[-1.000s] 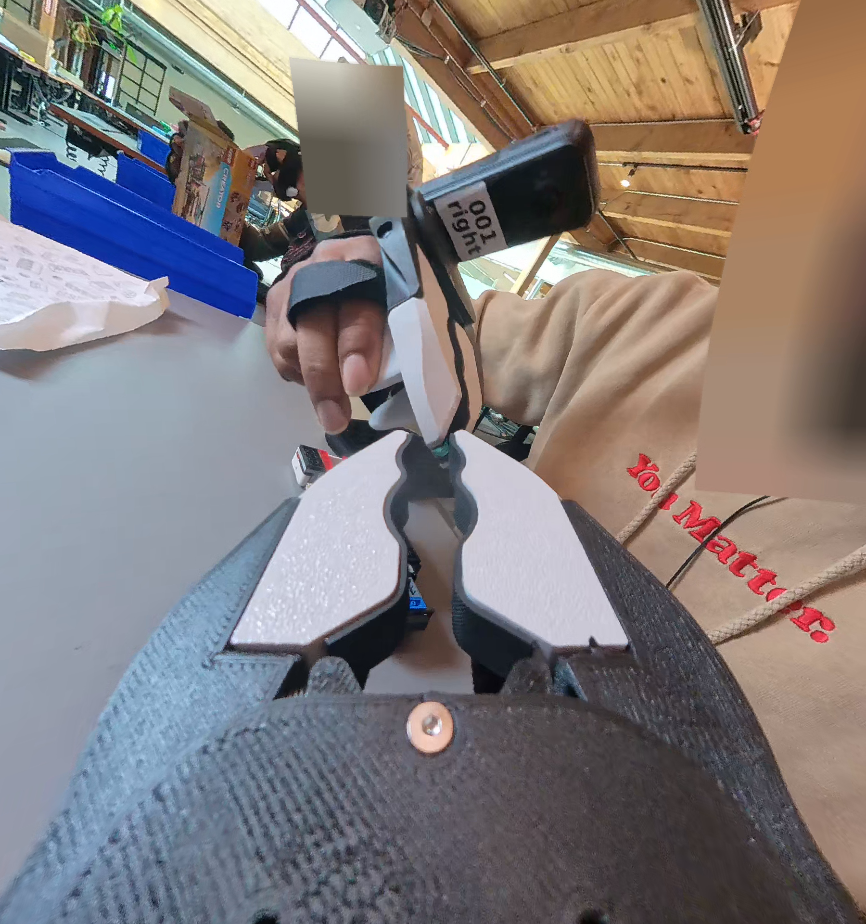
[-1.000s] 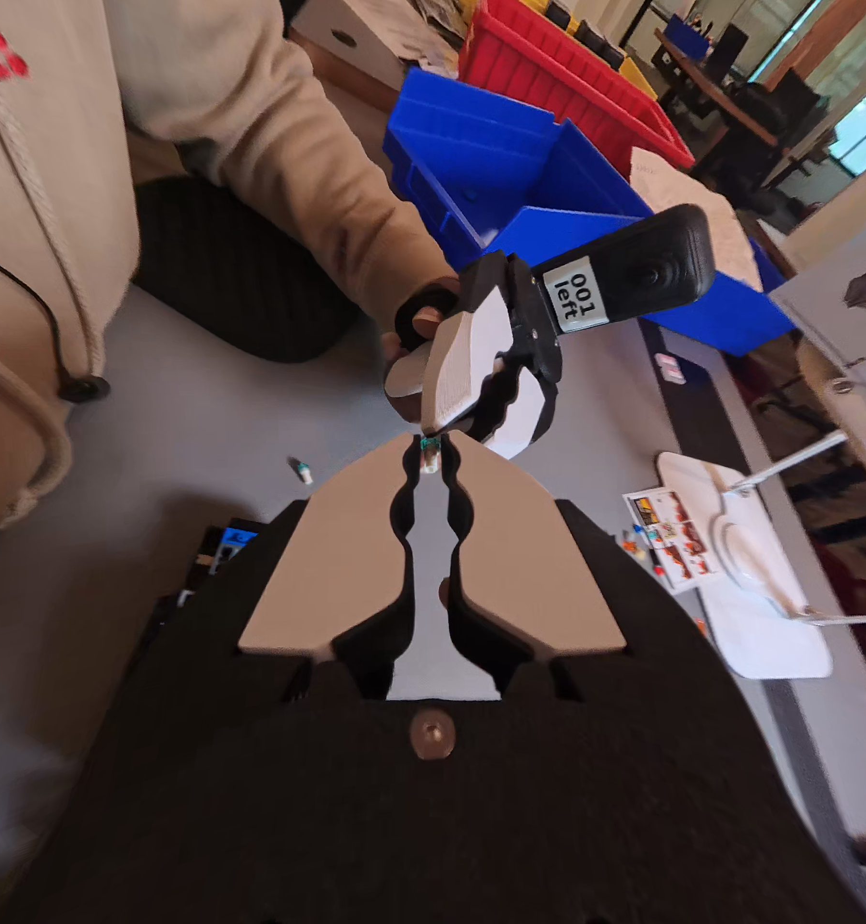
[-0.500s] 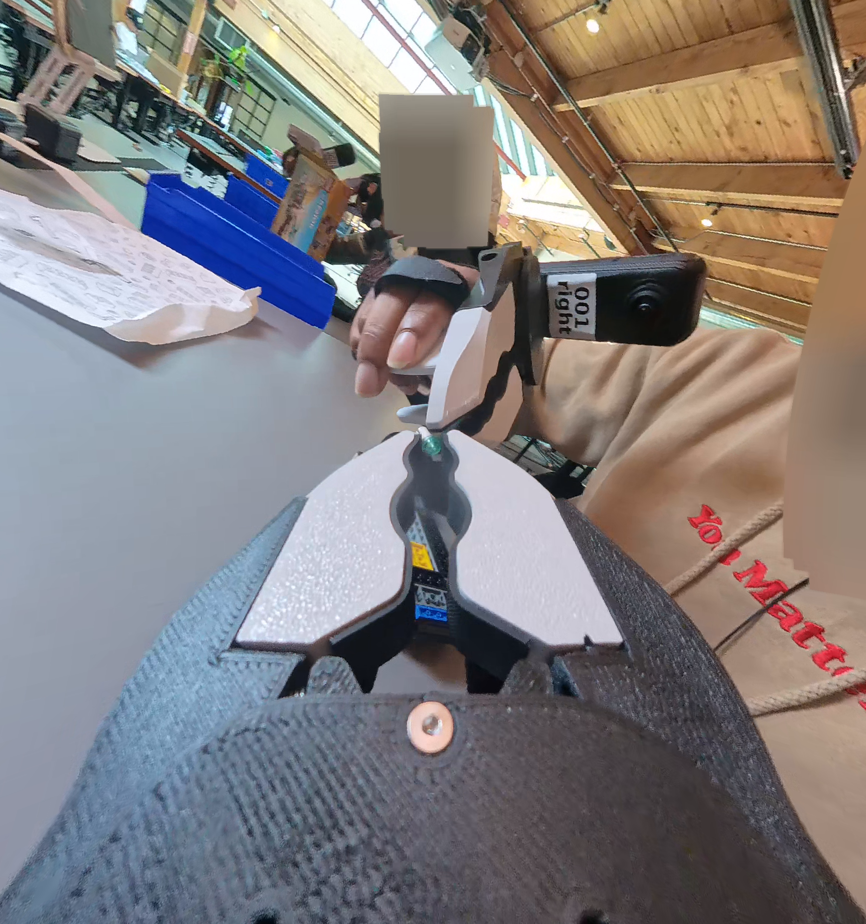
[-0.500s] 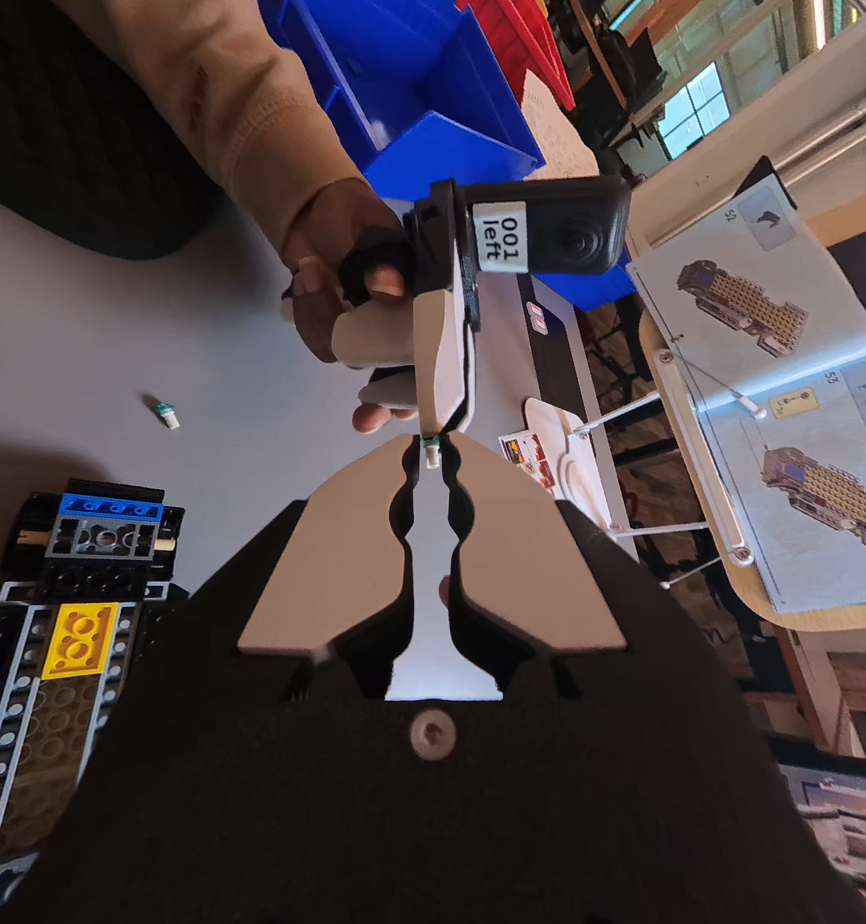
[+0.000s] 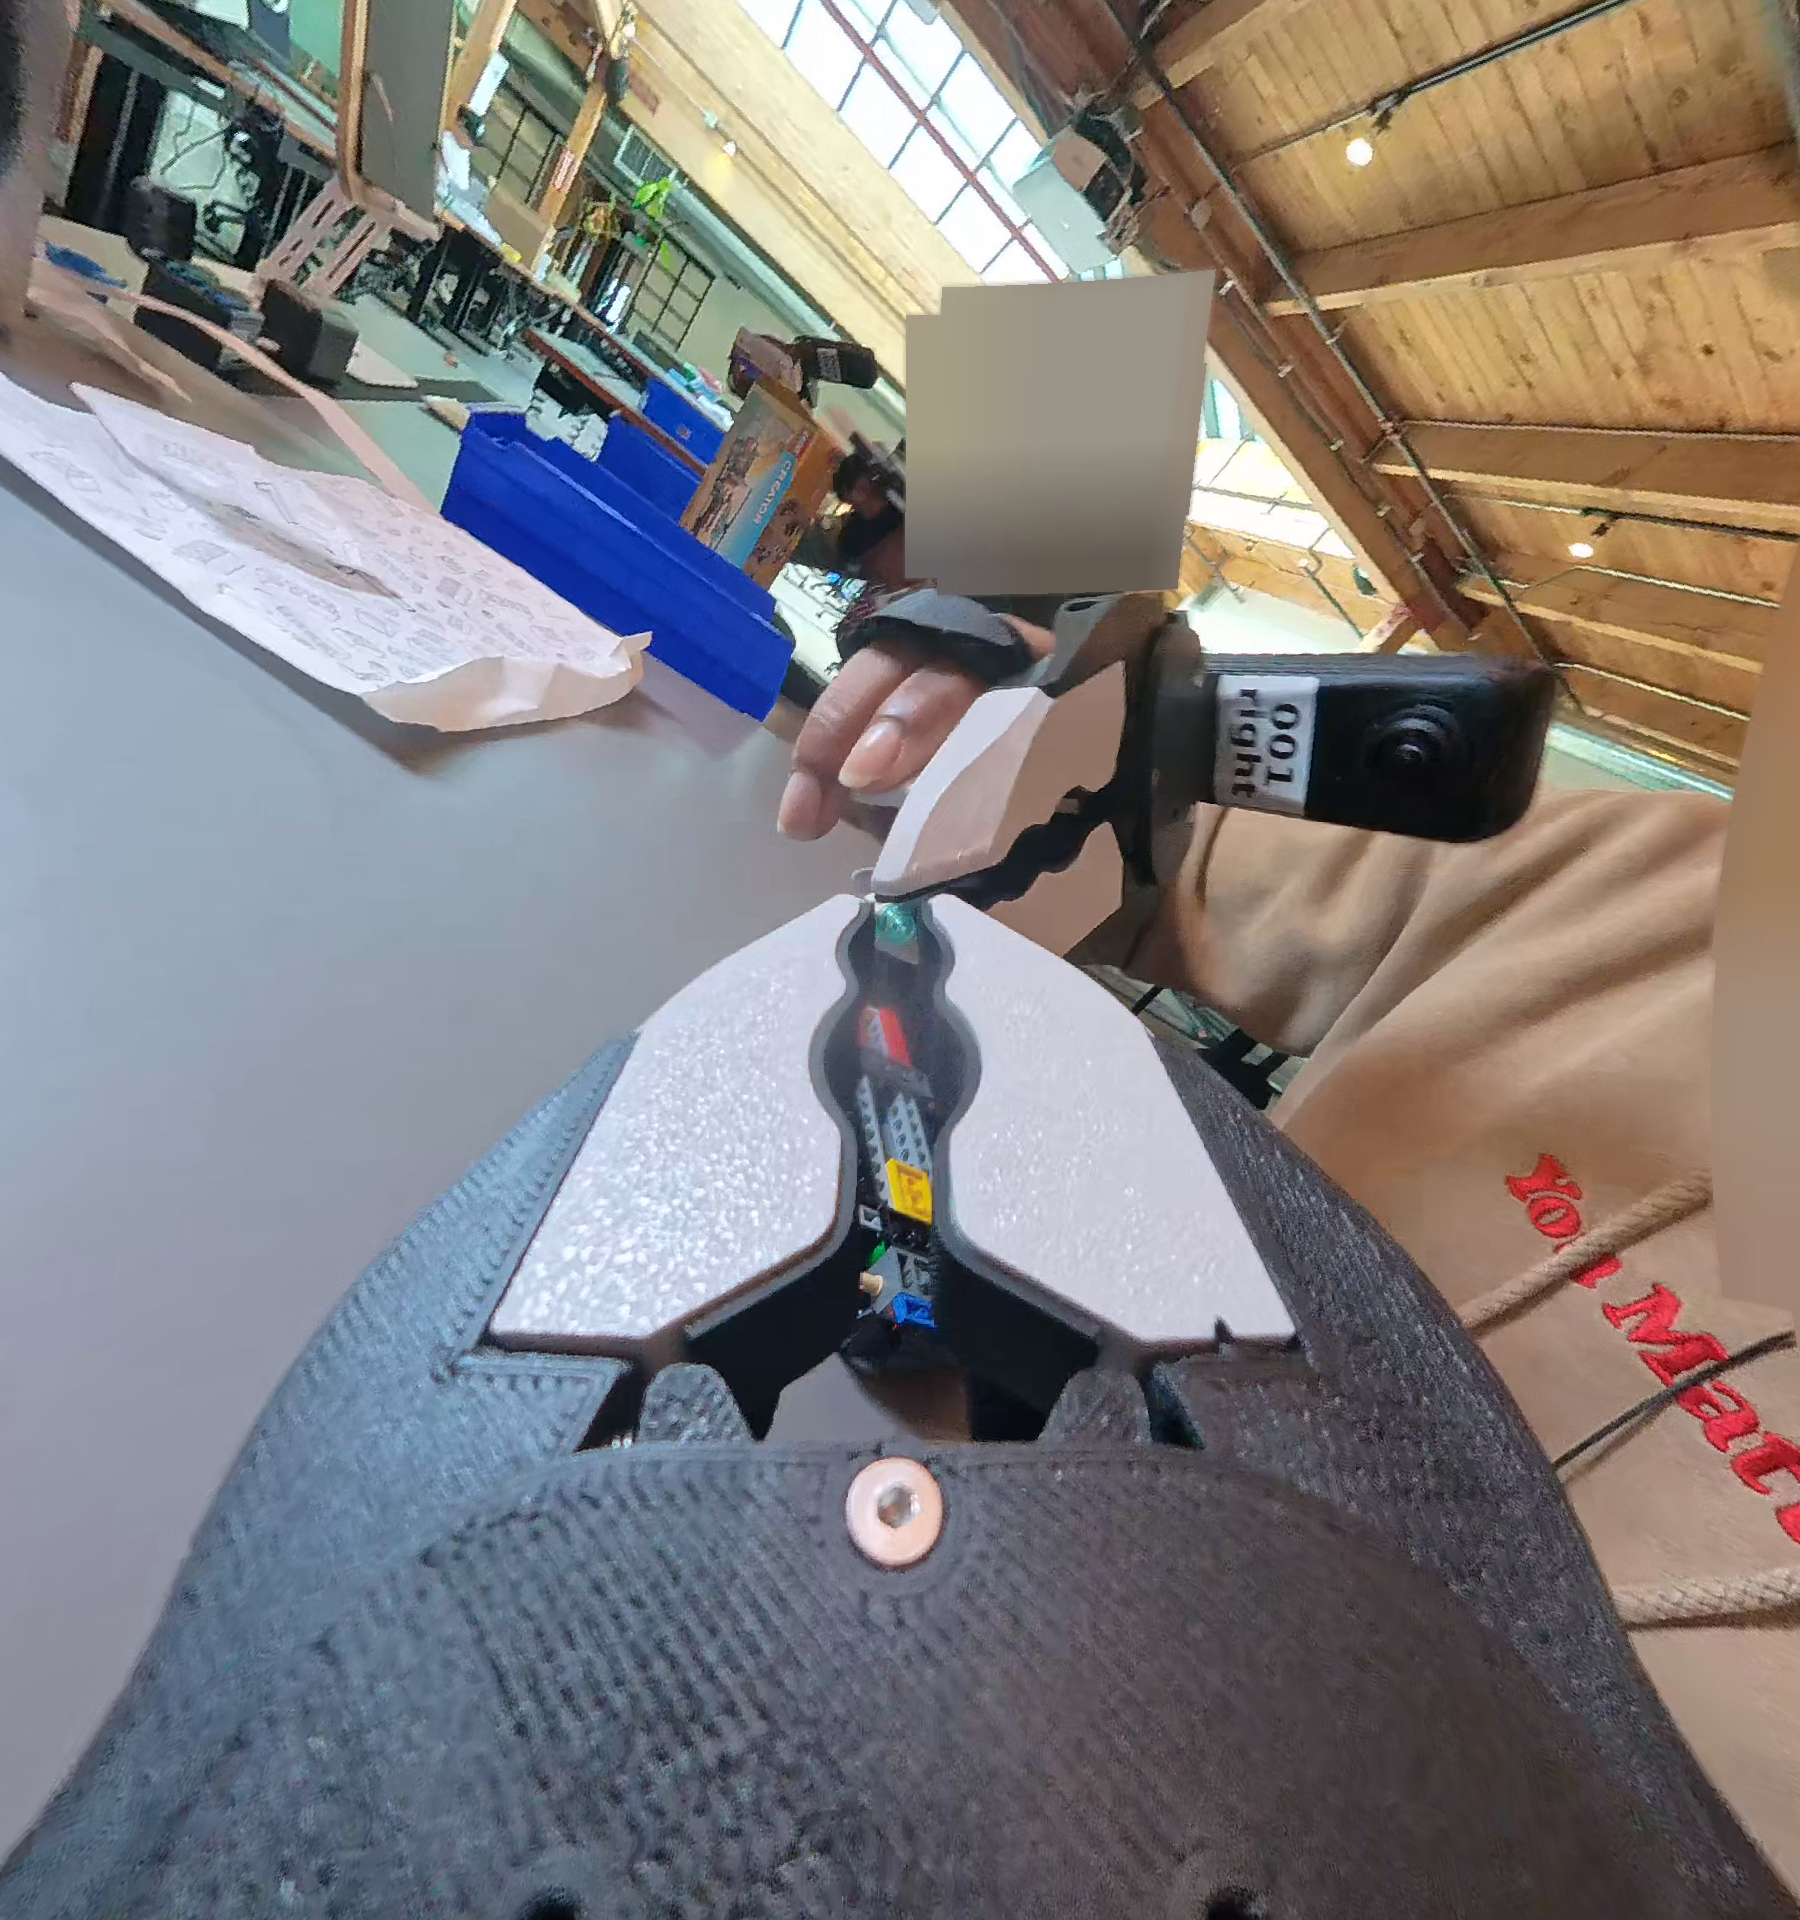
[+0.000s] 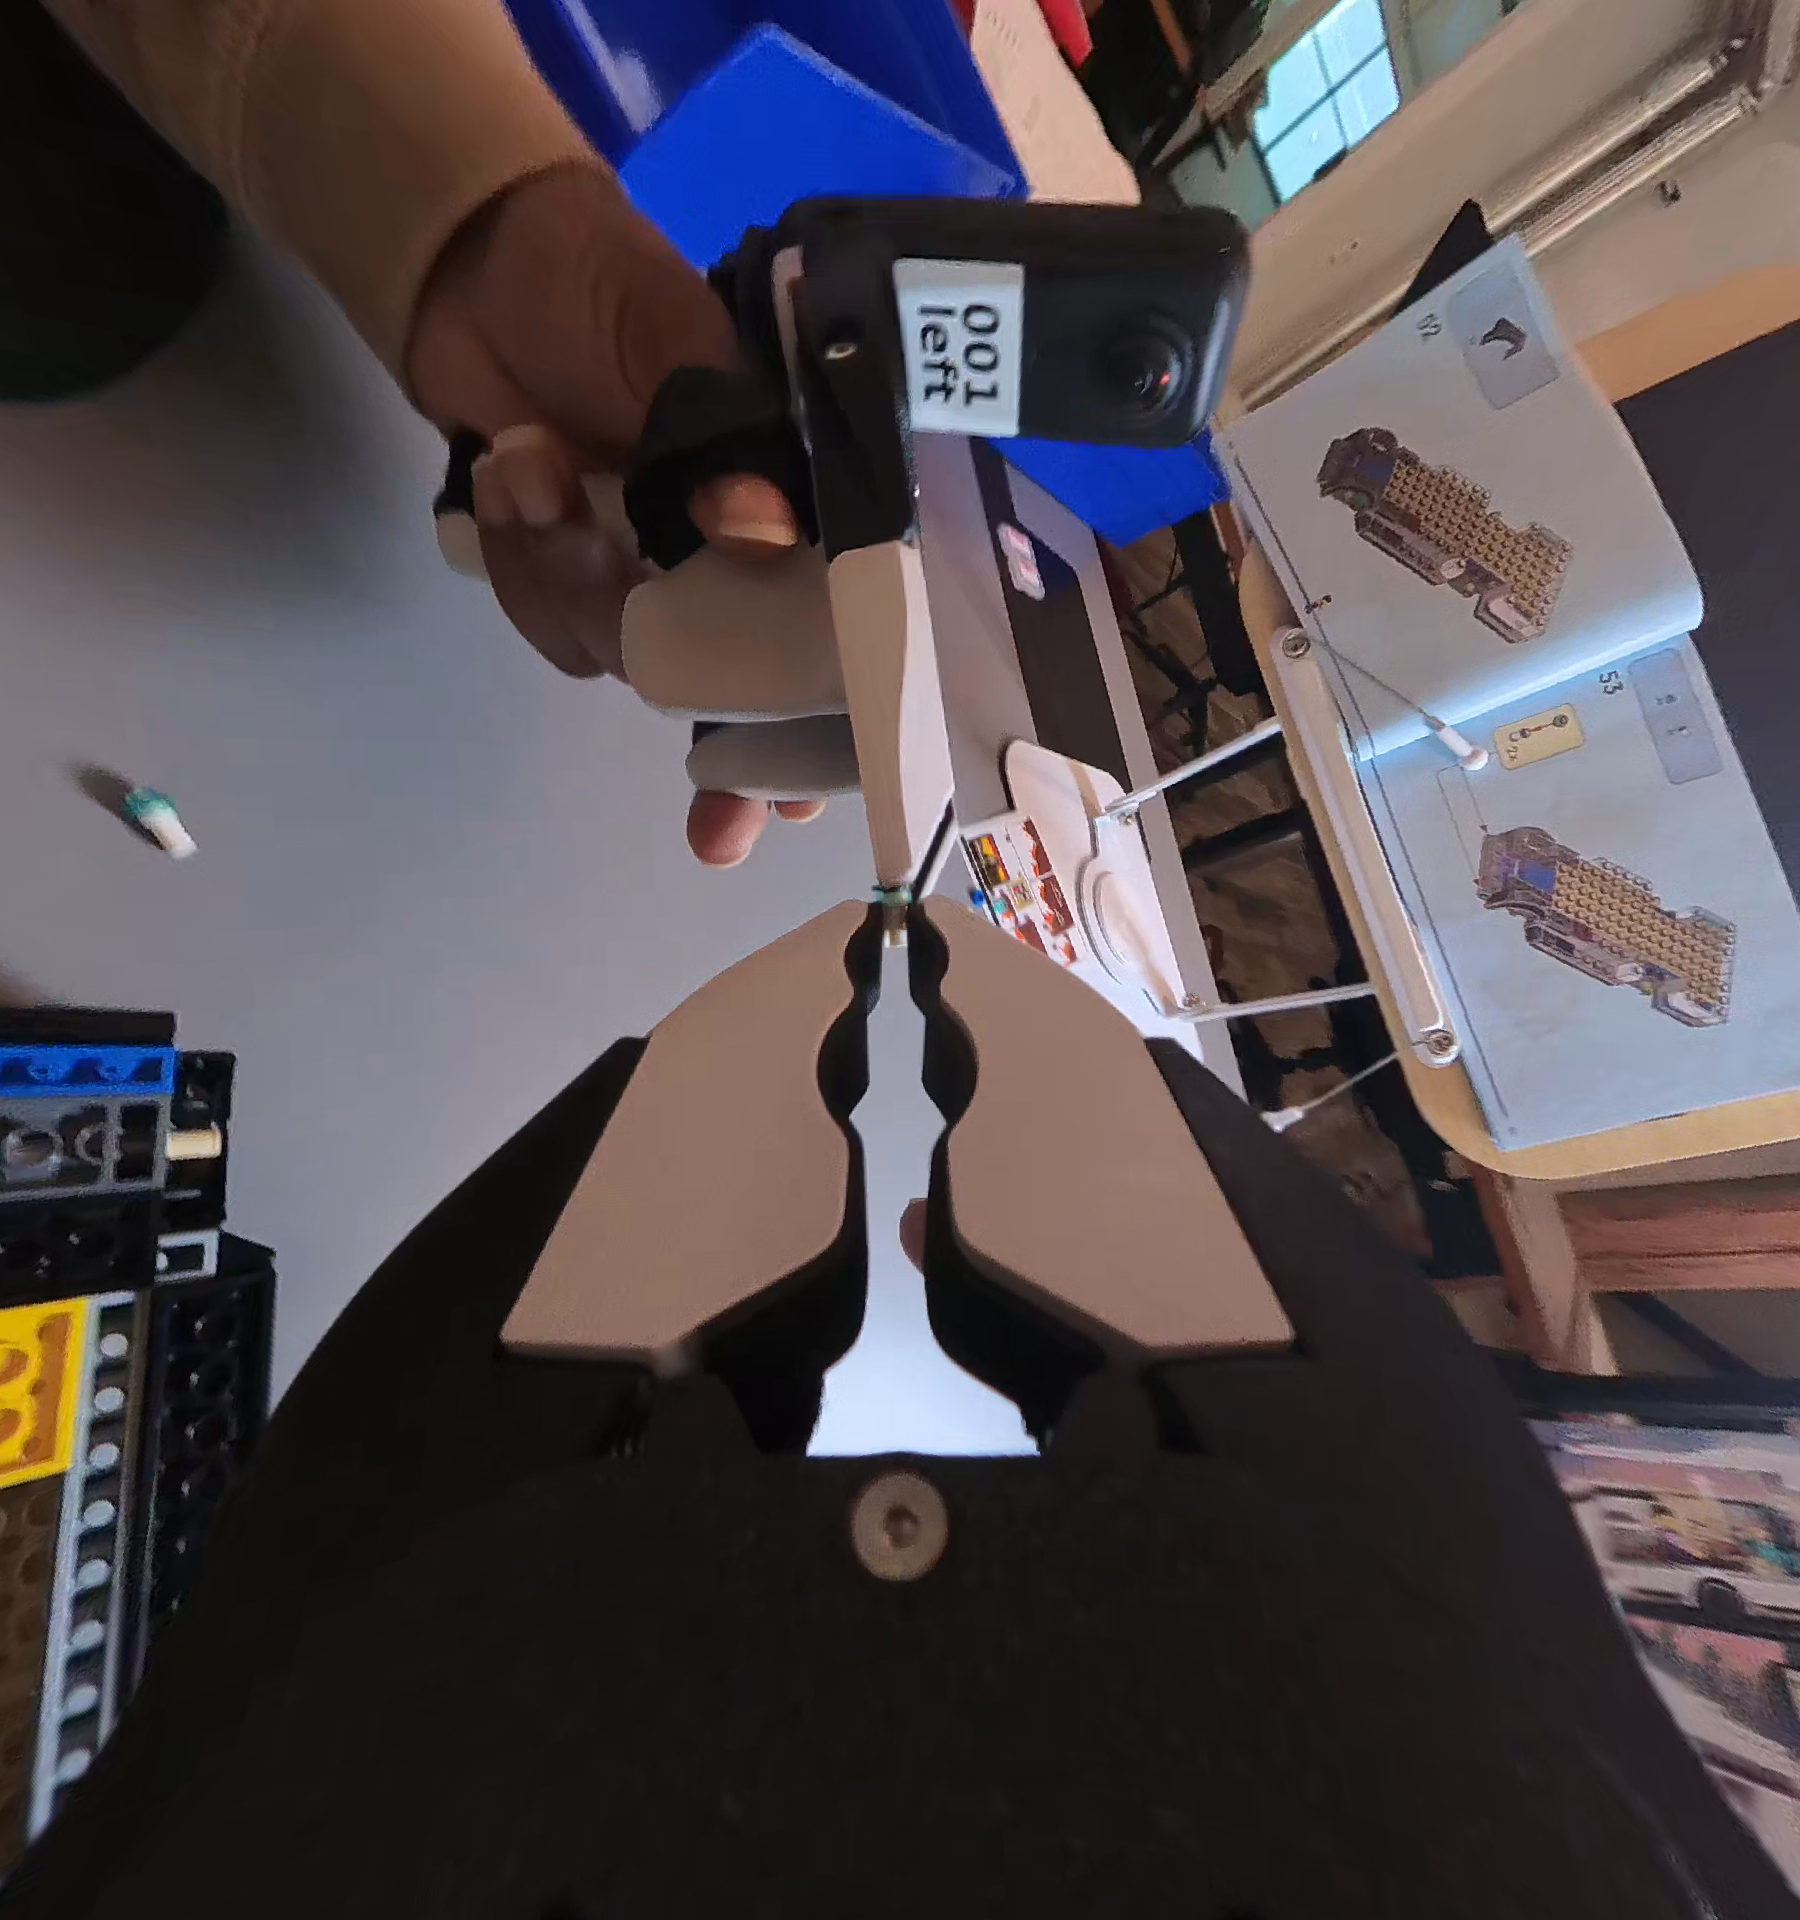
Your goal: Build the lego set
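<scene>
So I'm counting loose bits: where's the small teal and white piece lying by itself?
In the right wrist view, the small teal and white piece lies alone on the grey table at the left, above the brick model.

- Above me I see a sloped wooden ceiling [image 5: 1561, 239] with beams, and small lamps [image 5: 1358, 151] lit along it.
- Daylight comes through a long skylight [image 5: 906, 114].
- I look across a plain grey table [image 5: 252, 883].
- Farther back stand rows of workbenches [image 5: 522, 301].
- On the other side, a paned window [image 6: 1311, 104] is set in a pale wall.
</scene>
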{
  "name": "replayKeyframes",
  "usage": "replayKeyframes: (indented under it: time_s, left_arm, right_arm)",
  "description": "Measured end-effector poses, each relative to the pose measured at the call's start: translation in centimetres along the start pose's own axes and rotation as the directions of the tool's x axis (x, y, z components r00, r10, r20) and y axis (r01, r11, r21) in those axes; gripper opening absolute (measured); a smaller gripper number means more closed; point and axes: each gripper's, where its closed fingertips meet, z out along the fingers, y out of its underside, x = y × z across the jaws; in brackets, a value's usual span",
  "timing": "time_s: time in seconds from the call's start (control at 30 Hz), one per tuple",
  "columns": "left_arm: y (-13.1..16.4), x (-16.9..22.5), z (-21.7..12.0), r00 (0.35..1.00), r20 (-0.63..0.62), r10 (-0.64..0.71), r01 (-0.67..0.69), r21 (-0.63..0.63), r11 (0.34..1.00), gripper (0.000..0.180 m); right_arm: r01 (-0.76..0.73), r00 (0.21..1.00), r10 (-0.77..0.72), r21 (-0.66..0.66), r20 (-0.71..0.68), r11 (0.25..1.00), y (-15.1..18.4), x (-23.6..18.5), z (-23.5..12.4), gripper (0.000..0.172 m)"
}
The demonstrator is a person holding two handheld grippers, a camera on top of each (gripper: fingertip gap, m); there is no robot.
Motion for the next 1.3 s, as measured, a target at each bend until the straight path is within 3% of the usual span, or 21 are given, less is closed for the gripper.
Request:
replayKeyframes:
  time_s: [0.1,0.17,0.27,0.33,0.43,0.53,0.6,0.7,0.87,1.07,1.3]
  left_arm:
    - [-0.6,1.5,-0.3,0.995,-0.089,0.033,-0.029,0.039,0.999,0.014]
    - [-1.1,1.8,-0.5,0.992,-0.099,0.077,-0.07,0.072,0.995,0.017]
    - [-1.2,1.4,-0.3,0.983,-0.003,0.186,-0.185,0.064,0.981,0.016]
    - [-1.3,1.3,0.1,0.953,0.082,0.292,-0.297,0.046,0.954,0.016]
    - [-1.6,0.9,0.3,0.834,0.254,0.49,-0.5,-0.026,0.866,0.018]
    - [-2.5,0.9,0.0,0.63,0.408,0.661,-0.684,-0.111,0.721,0.018]
    - [-3.0,1.4,-0.2,0.487,0.462,0.741,-0.773,-0.167,0.612,0.018]
    - [-3.2,1.3,-0.3,0.343,0.503,0.794,-0.817,-0.258,0.516,0.018]
    - [-3.0,1.2,-0.2,0.245,0.504,0.829,-0.838,-0.319,0.442,0.014]
    - [-2.7,0.7,-0.4,0.119,0.482,0.868,-0.846,-0.409,0.343,0.009]
    - [-2.0,0.2,0.0,0.091,0.462,0.882,-0.84,-0.441,0.317,0.014]
  right_arm:
    - [-0.244,0.97,0.24,0.139,0.049,0.96,-1.0,0.7,-0.8,0.004]
    - [-0.439,0.898,0.422,0.243,0.122,0.865,-1.7,1.4,-1.5,0.004]
    - [-0.723,0.69,0.668,0.324,0.28,0.611,-2.3,2.3,-2.3,0.004]
    - [-0.845,0.527,0.756,0.331,0.389,0.419,-2.7,2.6,-2.5,0.004]
    - [-0.942,0.296,0.807,0.298,0.511,0.157,-3.0,2.8,-2.2,0.004]
    - [-0.966,0.111,0.806,0.253,0.581,-0.049,-3.0,3.1,-1.7,0.004]
    - [-0.963,0.029,0.795,0.23,0.605,-0.139,-2.8,3.3,-1.4,0.004]
    - [-0.959,-0.018,0.782,0.21,0.623,-0.189,-2.7,3.3,-1.0,0.004]
    - [-0.956,-0.027,0.787,0.213,0.616,-0.2,-2.7,3.1,-0.6,0.004]
    - [-0.968,-0.003,0.806,0.2,0.592,-0.15,-2.3,2.5,-0.3,0.004]
    - [-0.956,-0.031,0.821,0.223,0.57,-0.191,-1.8,2.1,-0.3,0.004]
